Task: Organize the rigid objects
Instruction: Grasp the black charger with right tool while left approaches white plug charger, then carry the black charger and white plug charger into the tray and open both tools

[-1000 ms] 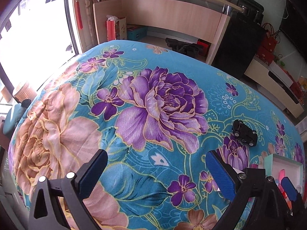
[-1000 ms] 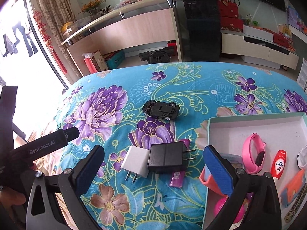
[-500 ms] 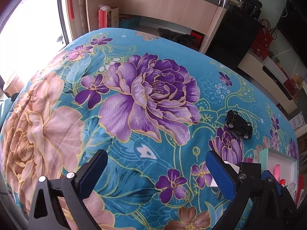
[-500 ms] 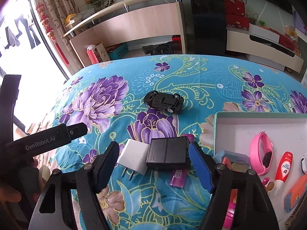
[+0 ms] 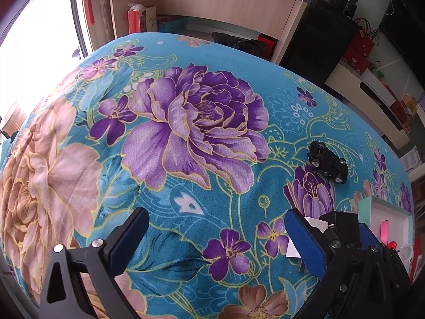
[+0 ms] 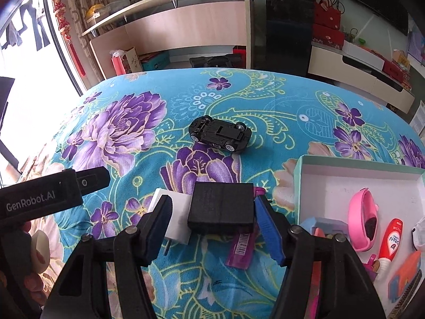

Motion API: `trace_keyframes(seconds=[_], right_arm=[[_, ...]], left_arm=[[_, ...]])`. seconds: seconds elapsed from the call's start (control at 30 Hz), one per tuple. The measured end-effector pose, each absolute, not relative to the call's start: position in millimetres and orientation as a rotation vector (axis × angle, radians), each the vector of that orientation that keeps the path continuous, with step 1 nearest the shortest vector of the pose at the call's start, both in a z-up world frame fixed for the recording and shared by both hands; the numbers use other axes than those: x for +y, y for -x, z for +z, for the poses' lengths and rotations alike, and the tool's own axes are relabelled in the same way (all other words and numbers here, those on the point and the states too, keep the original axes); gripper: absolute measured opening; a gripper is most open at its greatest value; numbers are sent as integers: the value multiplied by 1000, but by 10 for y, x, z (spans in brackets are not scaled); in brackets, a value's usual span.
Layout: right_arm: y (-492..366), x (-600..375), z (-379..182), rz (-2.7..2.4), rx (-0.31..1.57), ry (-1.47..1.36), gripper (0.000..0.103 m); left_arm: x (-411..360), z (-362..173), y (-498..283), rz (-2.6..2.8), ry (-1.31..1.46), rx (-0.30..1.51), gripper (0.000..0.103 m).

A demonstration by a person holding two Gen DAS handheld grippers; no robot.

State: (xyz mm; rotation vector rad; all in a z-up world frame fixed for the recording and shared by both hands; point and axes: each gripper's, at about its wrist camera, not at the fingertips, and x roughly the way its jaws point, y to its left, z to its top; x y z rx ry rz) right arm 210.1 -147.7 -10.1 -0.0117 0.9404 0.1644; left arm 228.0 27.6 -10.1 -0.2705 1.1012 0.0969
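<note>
Right gripper (image 6: 212, 226): jaws closing around the black charger (image 6: 221, 204); the right pad touches or nearly touches its side, while the left pad stands apart from it, over the white charger (image 6: 178, 218).
Left gripper (image 5: 215, 242): jaws spread wide over the blanket (image 5: 186, 212), nothing between them.
Black charger: lies flat on the blanket, between the right gripper's pads, overlapping the white charger on its left and the purple lighter (image 6: 240, 250) on its right.
White charger: just left of the black one, a prong pointing toward the camera.
Purple lighter: partly under the black charger, barcode label up.
Box (image 6: 358, 163): right of the chargers, open, holding a pink wristband (image 6: 360, 212), a red-and-white tube (image 6: 390, 243) and other small items.
Toy car (image 6: 220, 134): black, upside down with wheels up, farther back on the blanket, well apart from the chargers.
</note>
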Motion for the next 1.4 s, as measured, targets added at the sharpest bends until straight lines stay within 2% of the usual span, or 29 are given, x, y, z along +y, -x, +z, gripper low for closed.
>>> trace_keyframes(seconds=[0.1, 0.2, 0.23, 0.43, 0.77, 0.97, 1.23, 1.3, 1.37, 1.4], right_arm=[[-2101, -1460, -120, 149, 939, 54, 65], [-2107, -1495, -113, 146, 936, 45, 55], [-2108, -1506, -110, 148, 937, 39, 54], [-2094, -1534, -80, 148, 932, 17, 54], [-1970, -1893, 276, 83, 829, -98, 54], [-1864, -2130, 502, 21, 756, -126, 54], [-1850, -2267, 500, -17, 761, -138, 54], [-1855, -2270, 489, -16, 766, -138, 54], [-1852, -2272, 484, -16, 766, -140, 54], [-1851, -2276, 483, -16, 766, -141, 54]], left_arm=[[261, -118, -2287, 94, 271, 1107, 103], [263, -123, -2290, 95, 271, 1108, 103], [263, -122, -2290, 95, 271, 1108, 103], [243, -127, -2296, 79, 278, 1111, 103], [132, -132, -2312, 22, 275, 1124, 103], [-122, -144, -2325, -50, 225, 1141, 103], [-579, -180, -2319, -111, 79, 1152, 103], [-666, -183, -2308, -117, 35, 1143, 100], [-736, -190, -2300, -128, -1, 1139, 87], [-760, -202, -2299, -134, -11, 1141, 86]])
